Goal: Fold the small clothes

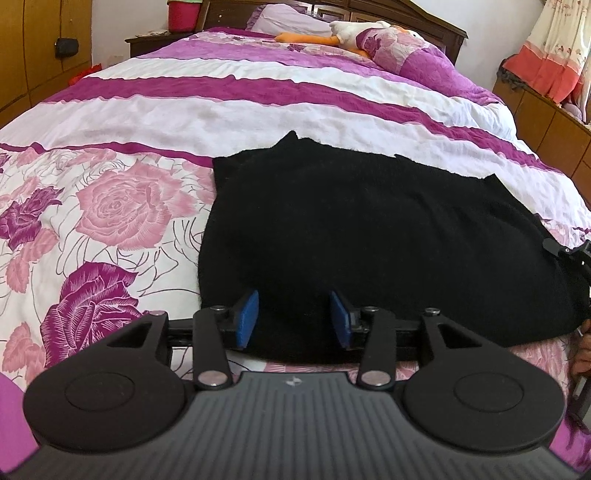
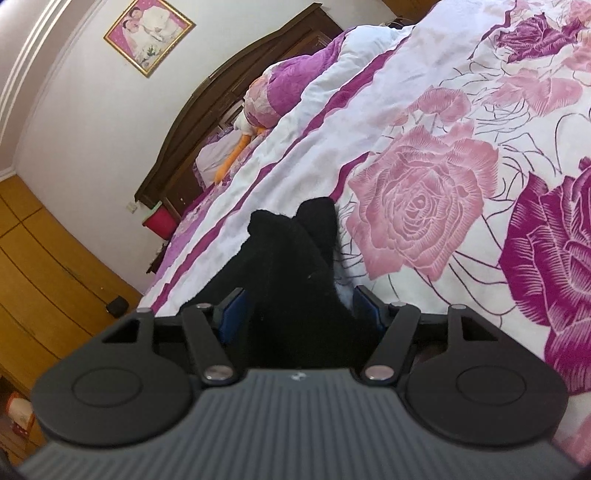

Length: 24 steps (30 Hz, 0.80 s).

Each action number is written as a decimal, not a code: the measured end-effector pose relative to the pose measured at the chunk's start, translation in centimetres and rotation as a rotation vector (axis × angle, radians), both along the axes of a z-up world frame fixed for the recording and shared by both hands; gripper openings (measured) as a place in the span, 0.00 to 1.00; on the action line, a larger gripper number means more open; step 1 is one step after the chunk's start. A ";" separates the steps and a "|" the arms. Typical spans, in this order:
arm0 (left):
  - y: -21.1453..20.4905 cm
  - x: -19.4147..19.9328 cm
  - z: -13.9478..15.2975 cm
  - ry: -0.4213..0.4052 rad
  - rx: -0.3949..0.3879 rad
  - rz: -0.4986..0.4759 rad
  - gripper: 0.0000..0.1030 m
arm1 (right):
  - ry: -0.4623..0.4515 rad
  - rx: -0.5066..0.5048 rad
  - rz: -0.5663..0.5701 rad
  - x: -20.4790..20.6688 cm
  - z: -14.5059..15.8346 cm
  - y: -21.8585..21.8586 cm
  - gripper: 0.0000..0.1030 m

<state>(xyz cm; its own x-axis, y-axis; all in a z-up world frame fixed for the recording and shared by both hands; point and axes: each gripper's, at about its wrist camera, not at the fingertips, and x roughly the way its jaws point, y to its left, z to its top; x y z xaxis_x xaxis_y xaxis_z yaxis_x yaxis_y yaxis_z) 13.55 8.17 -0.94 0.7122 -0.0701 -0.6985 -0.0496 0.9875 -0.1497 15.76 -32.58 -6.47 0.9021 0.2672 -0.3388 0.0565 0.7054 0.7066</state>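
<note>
A black knitted garment (image 1: 351, 229) lies spread on the floral bedspread (image 1: 122, 199), its near edge toward me. My left gripper (image 1: 293, 317) stands at that near edge. Its blue pads (image 1: 246, 317) are apart, with the cloth lying between them and not pinched. In the left wrist view my right gripper (image 1: 570, 253) shows at the garment's right end. In its own view the right gripper (image 2: 299, 308) is rolled sideways, and a bunched ridge of the black garment (image 2: 291, 251) runs between its pads. A gap shows beside the right-hand pad (image 2: 365, 306), so the jaws are open.
A plush duck (image 1: 354, 31) and pillows lie at the head of the bed by the dark headboard (image 2: 207, 122). A red bucket (image 1: 181, 16) stands on a nightstand. Wooden wardrobes (image 1: 37, 55) line the left side and a low cabinet (image 1: 546, 122) the right.
</note>
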 end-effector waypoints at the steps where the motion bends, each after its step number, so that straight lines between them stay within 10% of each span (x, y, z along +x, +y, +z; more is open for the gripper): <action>1: 0.0 0.0 0.0 0.001 -0.002 0.000 0.48 | -0.002 -0.004 -0.001 0.1 -0.1 0.1 0.61; 8: 0.1 0.1 0.0 0.001 -0.006 -0.001 0.48 | 0.019 0.012 0.012 0.4 -0.9 0.0 0.25; 24: -0.4 -1.3 1.8 -0.026 0.041 -0.026 0.60 | 0.030 -0.032 0.018 0.5 1.1 0.6 0.17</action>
<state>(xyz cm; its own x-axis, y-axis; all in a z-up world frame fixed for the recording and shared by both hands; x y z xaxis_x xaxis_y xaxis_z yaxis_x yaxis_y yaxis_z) 12.30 7.75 0.86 0.7286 -0.0608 -0.6822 -0.0200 0.9937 -0.1099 16.21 -31.96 -5.35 0.8865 0.2722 -0.3742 0.0640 0.7288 0.6817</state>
